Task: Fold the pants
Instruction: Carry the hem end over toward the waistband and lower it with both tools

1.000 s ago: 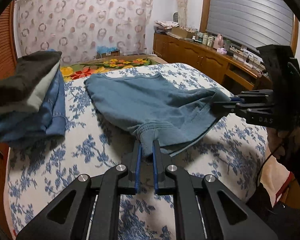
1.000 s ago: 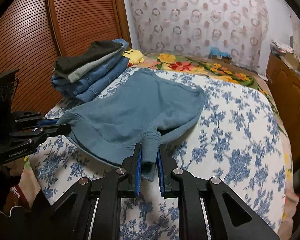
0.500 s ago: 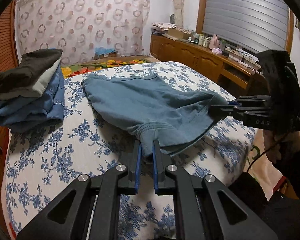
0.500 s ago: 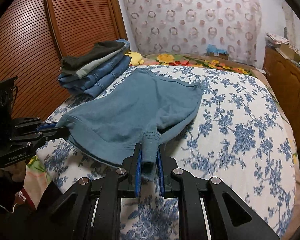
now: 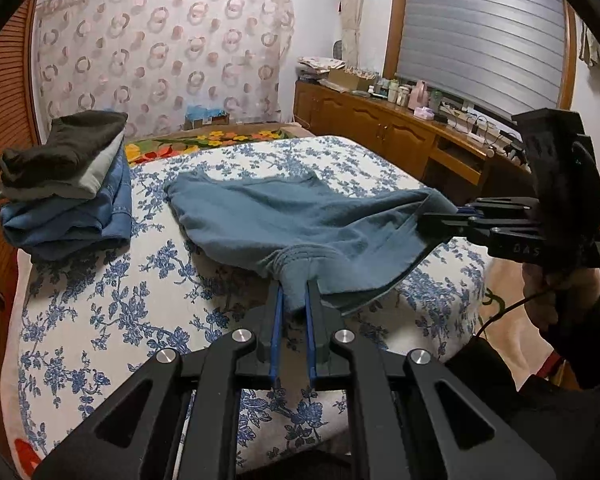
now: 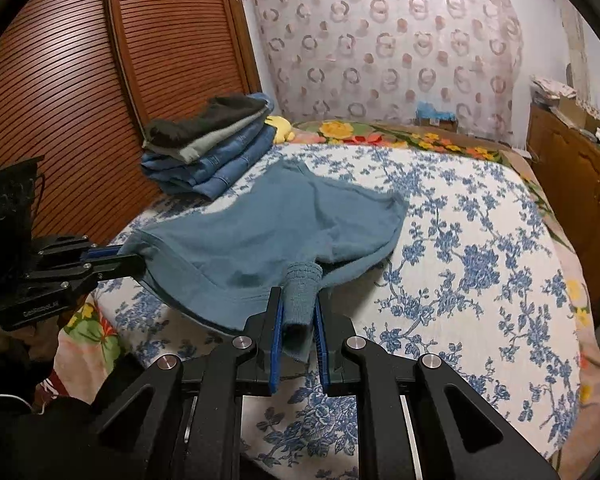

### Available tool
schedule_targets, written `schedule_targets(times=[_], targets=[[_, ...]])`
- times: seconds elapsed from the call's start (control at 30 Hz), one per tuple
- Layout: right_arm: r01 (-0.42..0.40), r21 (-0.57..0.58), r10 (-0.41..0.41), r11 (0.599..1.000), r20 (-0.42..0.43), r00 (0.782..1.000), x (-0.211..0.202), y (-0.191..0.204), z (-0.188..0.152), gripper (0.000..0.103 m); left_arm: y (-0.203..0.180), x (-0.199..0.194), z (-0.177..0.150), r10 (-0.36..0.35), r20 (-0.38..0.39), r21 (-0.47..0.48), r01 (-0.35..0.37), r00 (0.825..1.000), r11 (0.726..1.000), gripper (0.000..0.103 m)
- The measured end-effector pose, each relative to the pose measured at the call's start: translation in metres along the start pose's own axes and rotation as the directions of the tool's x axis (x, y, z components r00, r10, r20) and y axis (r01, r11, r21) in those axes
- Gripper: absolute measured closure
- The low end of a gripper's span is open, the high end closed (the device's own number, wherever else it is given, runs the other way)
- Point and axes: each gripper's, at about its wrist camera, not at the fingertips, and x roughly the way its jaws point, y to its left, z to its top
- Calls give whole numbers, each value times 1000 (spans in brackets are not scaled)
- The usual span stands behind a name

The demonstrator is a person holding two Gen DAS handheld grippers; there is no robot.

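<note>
1. Bedroom scene: a bed [image 5: 112,312] under a blue-flowered cover fills both views, with a louvred wooden wardrobe [image 6: 60,80] along its left and a ring-patterned curtain [image 5: 160,60] behind.
2. Teal pants [image 5: 300,216] lie stretched over the near bed edge, ahead of both claws.
3. Left gripper [image 5: 294,300] is pinched on one bunched corner of the pants; right gripper [image 6: 300,312] is pinched on the other corner.
4. Folded clothes [image 5: 64,184] are stacked far left of the left claw, apart from the pants.
5. Only the left view shows the low cabinet [image 5: 380,124] with bottles under the shuttered window [image 5: 480,32]; only the right view shows a yellow toy [image 6: 280,126] behind the stack.
6. Bare cover lies right of the right claw.
</note>
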Motion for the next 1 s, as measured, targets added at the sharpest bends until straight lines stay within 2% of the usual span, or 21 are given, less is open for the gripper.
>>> schedule_targets(times=[0.73,1.0], targets=[[-11,-35,14,999,71,997,-49,9,-3,89,-13,-37,9,-25,71,22,23,997,999,92],[-6,0,6,1000,42,999,-28,-4,-9,89,-9,-9,5,-24,33,4,23,999,1000,92]])
